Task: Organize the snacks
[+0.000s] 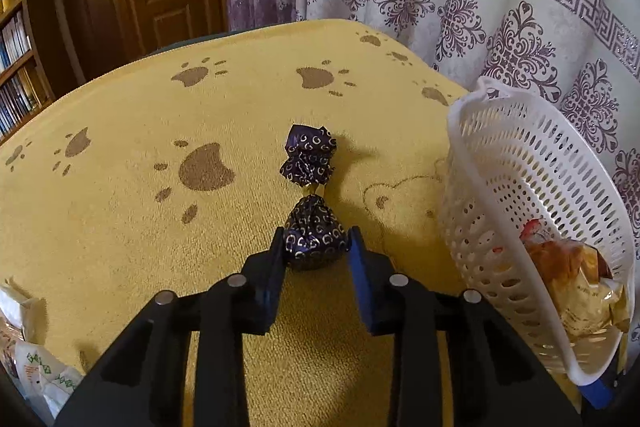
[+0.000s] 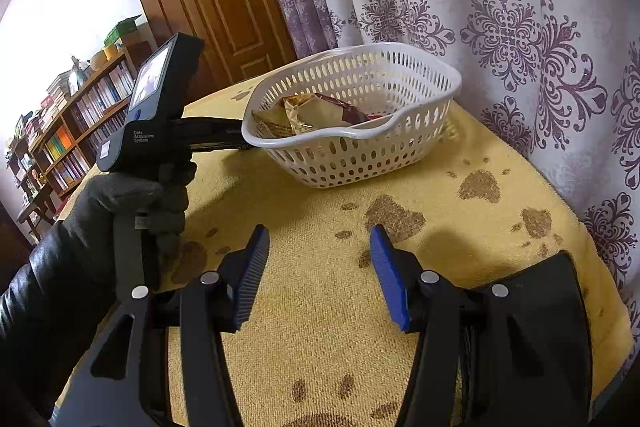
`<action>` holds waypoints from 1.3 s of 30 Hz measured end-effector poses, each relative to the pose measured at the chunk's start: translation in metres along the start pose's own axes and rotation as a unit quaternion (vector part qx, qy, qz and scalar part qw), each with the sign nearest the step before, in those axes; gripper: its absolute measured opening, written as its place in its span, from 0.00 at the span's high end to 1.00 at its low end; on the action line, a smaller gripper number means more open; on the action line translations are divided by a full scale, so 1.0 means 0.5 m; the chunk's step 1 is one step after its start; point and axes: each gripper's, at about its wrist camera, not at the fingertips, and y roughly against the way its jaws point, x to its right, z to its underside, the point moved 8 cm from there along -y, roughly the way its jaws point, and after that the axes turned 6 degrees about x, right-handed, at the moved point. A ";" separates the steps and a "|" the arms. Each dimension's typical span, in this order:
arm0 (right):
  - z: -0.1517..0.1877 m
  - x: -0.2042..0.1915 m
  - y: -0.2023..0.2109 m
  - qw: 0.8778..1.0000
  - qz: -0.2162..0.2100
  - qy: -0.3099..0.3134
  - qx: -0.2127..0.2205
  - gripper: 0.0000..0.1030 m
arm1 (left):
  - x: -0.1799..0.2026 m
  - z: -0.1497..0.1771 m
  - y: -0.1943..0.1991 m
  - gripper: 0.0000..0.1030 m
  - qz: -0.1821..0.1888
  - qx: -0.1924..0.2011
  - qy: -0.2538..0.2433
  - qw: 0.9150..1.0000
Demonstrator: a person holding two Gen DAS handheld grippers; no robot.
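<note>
At the far left of your left wrist view, a pale packet with green print [image 1: 38, 373] sits at the edge of the yellow paw-print cloth [image 1: 120, 227]. Moving in to centre, your left gripper [image 1: 316, 247] has its blue fingers [image 1: 276, 267] drawn in on a wrapped candy [image 1: 314, 241]: dark purple foil with small silver horseshoe marks, rounded body, the wrapper crinkled and shiny. The pads press both flanks of it. Just beyond it, in line, lies a second candy [image 1: 308, 159] of the same foil, its twisted end pointing toward the held one. To the right, the white perforated basket [image 1: 520, 163] stands close by, a golden crinkly snack bag [image 1: 576, 287] inside it.

In your right wrist view, your gloved left hand [image 2: 132, 203] grips the left device's handle at the left. Farther right, the basket [image 2: 352, 143] rests on the cloth [image 2: 320, 307] near the patterned curtain [image 2: 520, 27], with tan and dark red packets [image 2: 320, 111] in it. Your right gripper [image 2: 320, 255] hangs above bare cloth, fingers [image 2: 388, 275] spread wide, nothing between them.
</note>
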 end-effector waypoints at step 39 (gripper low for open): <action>-0.002 0.000 0.005 1.000 -0.008 -0.009 0.005 0.47 | 0.127 -0.062 0.147 0.48 0.043 0.081 -0.017 0.996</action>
